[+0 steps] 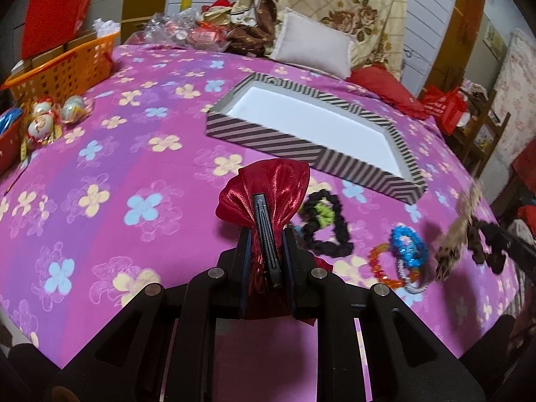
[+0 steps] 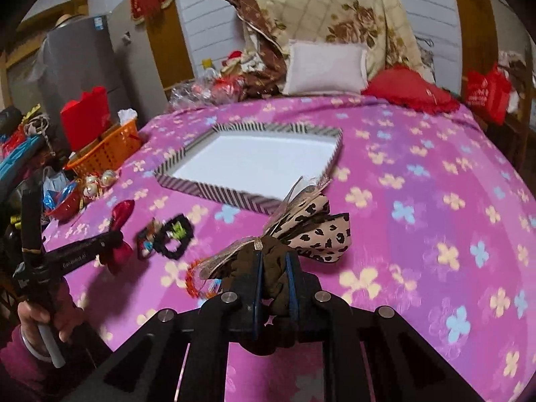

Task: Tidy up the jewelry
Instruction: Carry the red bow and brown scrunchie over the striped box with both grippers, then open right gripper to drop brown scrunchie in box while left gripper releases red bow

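Observation:
My left gripper [image 1: 268, 234] is shut on a red satin bow hair clip [image 1: 268, 187], held above the bed near a striped tray with a white inside [image 1: 368, 174]. My right gripper [image 2: 274, 261] is shut on a leopard-print bow scrunchie [image 2: 318, 231], held above the bed in front of the tray [image 2: 217, 194]. The scrunchie also shows blurred at the right of the left wrist view [image 1: 459, 234]. On the bedspread lie a black scrunchie with green [image 1: 328, 224], a blue bead bracelet [image 1: 408, 244] and an orange bead bracelet [image 1: 382, 264].
An orange basket [image 1: 67, 67] with boxes and a red bag stands at the far left. Wrapped ornaments [image 1: 43, 120] lie beside it. A white pillow [image 1: 315, 47], a floral quilt and a red cushion [image 1: 385, 87] sit behind the tray.

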